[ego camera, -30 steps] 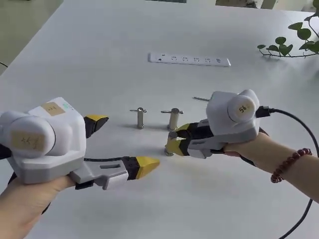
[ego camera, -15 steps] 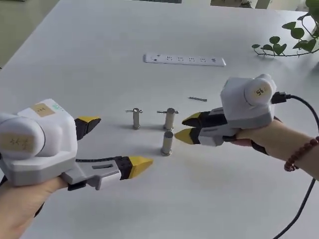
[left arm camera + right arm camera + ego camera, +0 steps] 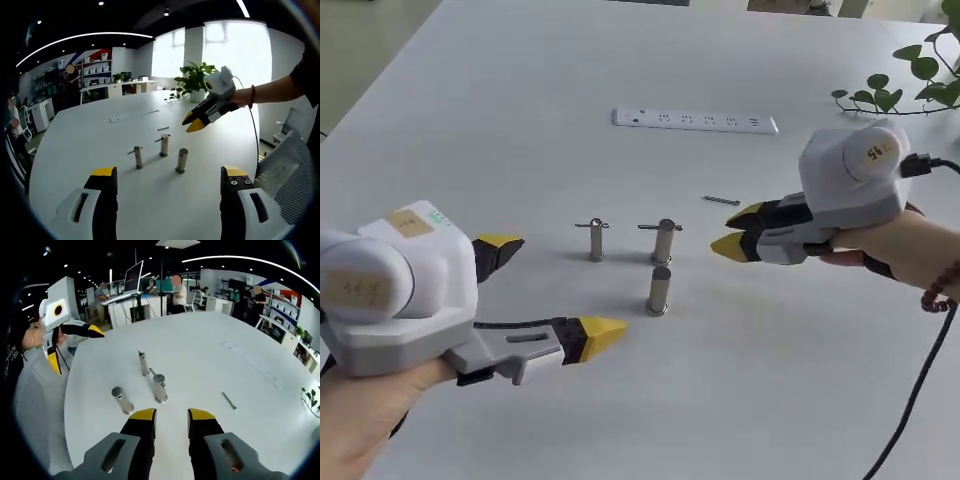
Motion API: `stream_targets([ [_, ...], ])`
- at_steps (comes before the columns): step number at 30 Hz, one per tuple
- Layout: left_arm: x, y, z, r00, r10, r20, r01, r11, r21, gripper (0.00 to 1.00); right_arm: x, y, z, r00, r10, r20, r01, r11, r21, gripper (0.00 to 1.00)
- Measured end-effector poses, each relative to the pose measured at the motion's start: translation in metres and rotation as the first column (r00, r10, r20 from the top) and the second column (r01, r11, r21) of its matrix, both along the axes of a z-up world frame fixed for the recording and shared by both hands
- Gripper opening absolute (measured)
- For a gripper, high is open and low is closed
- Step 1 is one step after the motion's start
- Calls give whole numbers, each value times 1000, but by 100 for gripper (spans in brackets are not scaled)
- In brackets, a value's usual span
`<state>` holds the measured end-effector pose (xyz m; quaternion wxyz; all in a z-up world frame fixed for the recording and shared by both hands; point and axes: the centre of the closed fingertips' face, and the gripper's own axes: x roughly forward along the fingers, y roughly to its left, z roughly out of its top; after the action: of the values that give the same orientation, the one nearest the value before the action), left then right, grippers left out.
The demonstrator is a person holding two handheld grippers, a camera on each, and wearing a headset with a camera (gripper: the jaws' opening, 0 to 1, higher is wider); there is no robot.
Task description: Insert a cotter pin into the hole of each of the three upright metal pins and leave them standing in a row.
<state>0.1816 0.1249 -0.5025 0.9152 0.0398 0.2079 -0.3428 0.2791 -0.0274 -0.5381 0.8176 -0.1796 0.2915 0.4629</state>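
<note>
Head view looks down; gripper views low, opposed; all share metal pins (image 3: 659,290).

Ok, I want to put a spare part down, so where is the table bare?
Bare table lies left of the power strip and between it and the metal pins. More lies on the person's side of the front pin. Crowded: around the pins, the loose cotter pin and the right tongs.
</note>
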Motion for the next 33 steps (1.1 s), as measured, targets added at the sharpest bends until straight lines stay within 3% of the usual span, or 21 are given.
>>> stream_targets([
  [1,0,0,0,1000,1,-2,-1,1000,1,84,8,-6,-2,1000,-12,-11,12,1000,-5,19],
  [5,2,2,-4,1000,4,-15,-4,1000,12,82,17,-11,-6,999,-28,-25,27,1000,-14,19],
  [7,2,3,-4,1000,6,-15,-6,1000,10,81,35,-16,-10,999,-37,-30,36,999,-24,17],
  [11,6,5,-1,1000,20,10,-20,1000,-1,78,56,-26,-16,996,-78,-40,76,996,-45,16],
  [13,7,5,-1,1000,21,8,-21,1000,-7,78,63,-29,-17,995,-92,-35,90,995,-51,16],
  [17,10,7,-8,1000,15,-1,-15,999,30,77,83,-32,-21,993,-112,-39,109,992,-57,14],
  [22,11,8,-13,1000,12,-8,-12,999,35,78,96,-35,-36,991,-118,-59,113,990,-88,12],
  [24,12,7,-12,1000,9,4,-9,1000,28,77,100,-37,-42,991,-117,-67,110,989,-103,11],
  [33,20,10,-19,1000,14,0,-14,999,29,77,105,-39,-51,990,-127,-67,116,982,-149,9],
])
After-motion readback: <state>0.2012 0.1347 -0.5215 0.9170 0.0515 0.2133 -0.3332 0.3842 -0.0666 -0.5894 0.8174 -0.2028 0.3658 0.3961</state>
